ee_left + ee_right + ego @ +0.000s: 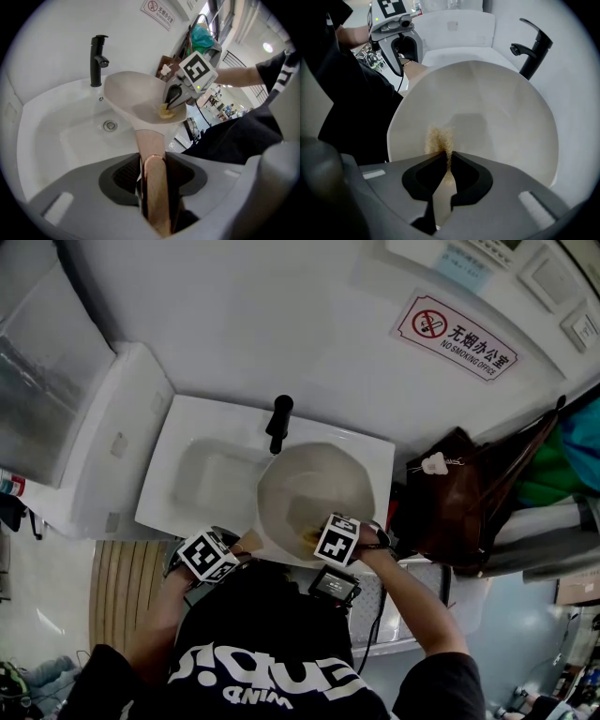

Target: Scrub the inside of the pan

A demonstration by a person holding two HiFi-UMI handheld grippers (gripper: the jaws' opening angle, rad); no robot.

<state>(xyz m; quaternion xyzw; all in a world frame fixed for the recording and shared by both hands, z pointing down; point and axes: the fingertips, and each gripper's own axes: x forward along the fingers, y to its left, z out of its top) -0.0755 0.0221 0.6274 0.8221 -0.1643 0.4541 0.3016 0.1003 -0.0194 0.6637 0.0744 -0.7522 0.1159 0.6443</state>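
Copper-toned metal handle (pixel 154 197) fills the gap of the left gripper (pixel 153 161). Its jaws are clamped on the handle from both sides, holding the pale cream round pan (pixel 314 486) tilted above the white ceramic sink (pixel 187 423). In the head view the handle leaves the pan at about 7 o'clock.

The right gripper (pixel 446 161) points down into the pan. Its jaws are pinched together on a tan fibrous scrubbing pad (pixel 438 139), which presses against the inner wall at about 5 o'clock, close to the rim.

Beyond the pan, at its 11 o'clock, a matte black tap (pixel 279 423) stands on the sink's back edge. A red-and-white no-smoking sign (pixel 457 337) hangs on the white wall at 2 o'clock.

Scrubbing looks under way, since pad and pan are in contact. No suds or water show, though, and the inside is an even pale surface with no clear soil. The floor and far wall of the pan probably remain to be worked.
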